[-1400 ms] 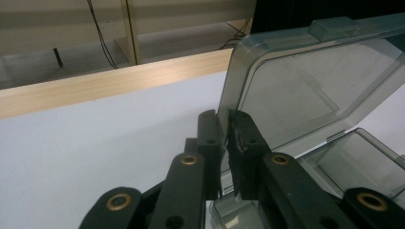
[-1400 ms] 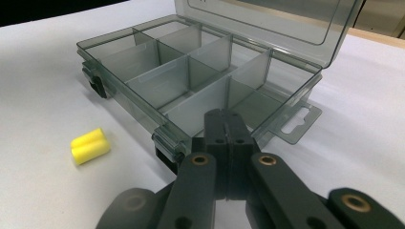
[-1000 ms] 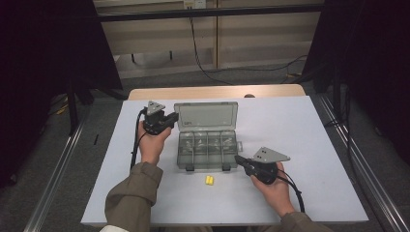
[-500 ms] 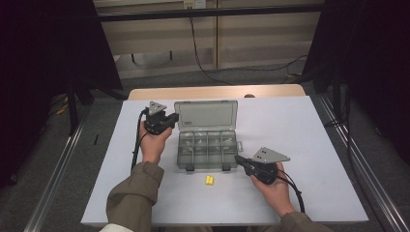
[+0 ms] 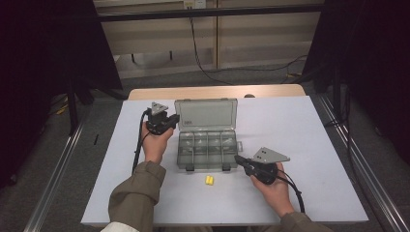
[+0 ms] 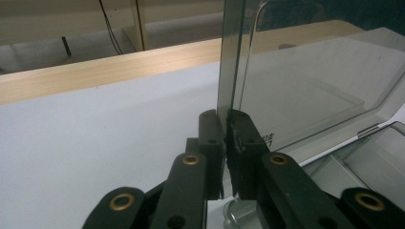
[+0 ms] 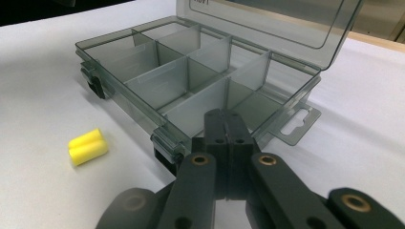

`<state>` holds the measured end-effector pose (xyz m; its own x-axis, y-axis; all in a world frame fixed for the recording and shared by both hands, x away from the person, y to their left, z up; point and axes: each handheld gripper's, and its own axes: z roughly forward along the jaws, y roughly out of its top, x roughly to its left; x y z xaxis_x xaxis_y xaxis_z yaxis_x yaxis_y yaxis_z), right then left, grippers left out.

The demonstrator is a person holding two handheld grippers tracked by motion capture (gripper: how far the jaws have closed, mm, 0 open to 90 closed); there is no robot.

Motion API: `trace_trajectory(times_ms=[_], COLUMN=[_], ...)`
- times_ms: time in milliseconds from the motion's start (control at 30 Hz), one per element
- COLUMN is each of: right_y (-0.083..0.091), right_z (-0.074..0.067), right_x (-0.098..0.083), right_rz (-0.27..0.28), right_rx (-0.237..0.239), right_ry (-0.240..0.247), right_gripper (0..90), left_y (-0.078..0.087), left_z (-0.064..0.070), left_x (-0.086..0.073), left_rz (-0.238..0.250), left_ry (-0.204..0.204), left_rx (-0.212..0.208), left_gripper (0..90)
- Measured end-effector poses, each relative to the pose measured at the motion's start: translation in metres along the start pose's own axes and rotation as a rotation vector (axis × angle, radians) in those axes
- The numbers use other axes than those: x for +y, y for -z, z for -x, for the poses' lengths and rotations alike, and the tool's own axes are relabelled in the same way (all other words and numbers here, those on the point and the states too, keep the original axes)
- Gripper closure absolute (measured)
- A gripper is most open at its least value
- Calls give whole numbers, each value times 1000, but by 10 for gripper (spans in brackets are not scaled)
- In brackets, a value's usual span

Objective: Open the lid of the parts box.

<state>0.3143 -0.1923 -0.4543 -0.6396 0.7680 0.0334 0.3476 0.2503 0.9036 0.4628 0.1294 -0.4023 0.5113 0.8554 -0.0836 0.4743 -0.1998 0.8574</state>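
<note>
A smoky clear organizer box [image 5: 207, 151] lies open mid-table, its lid [image 5: 206, 114] raised at the back. My left gripper [image 5: 174, 119] is shut on the lid's left edge; the left gripper view has the lid [image 6: 310, 71] pinched between the jaws of the left gripper [image 6: 225, 138]. My right gripper [image 5: 238, 158] rests by the box's front right corner, shut with nothing held. In the right gripper view, the right gripper [image 7: 224, 121] points at the box's [image 7: 143, 71] empty compartments. A pair of yellow foam earplugs [image 5: 209, 180] [image 7: 88, 145] lies on the table in front of the box.
The white table [image 5: 314, 125] has a wooden strip [image 5: 217, 92] along its far edge. Cables trail from both grippers toward the person. Two black latches [image 5: 188, 167] stick out of the box's front wall. Dark curtains and metal rails flank the table.
</note>
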Motion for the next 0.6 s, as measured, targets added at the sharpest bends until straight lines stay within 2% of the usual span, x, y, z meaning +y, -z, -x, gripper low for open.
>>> trace_trajectory(times_ms=[367,600], right_y=[0,0], right_z=[0,0], right_x=[0,0], right_rz=[1,1], right_rx=[0,1], right_ry=[-2,0], right_gripper=[900,900], left_y=[-7,-13], left_z=[-1,-1], left_x=[-3,-7], left_rz=[-12,-33], left_ry=[11,-2], left_rx=[9,17], left_gripper=[850,846])
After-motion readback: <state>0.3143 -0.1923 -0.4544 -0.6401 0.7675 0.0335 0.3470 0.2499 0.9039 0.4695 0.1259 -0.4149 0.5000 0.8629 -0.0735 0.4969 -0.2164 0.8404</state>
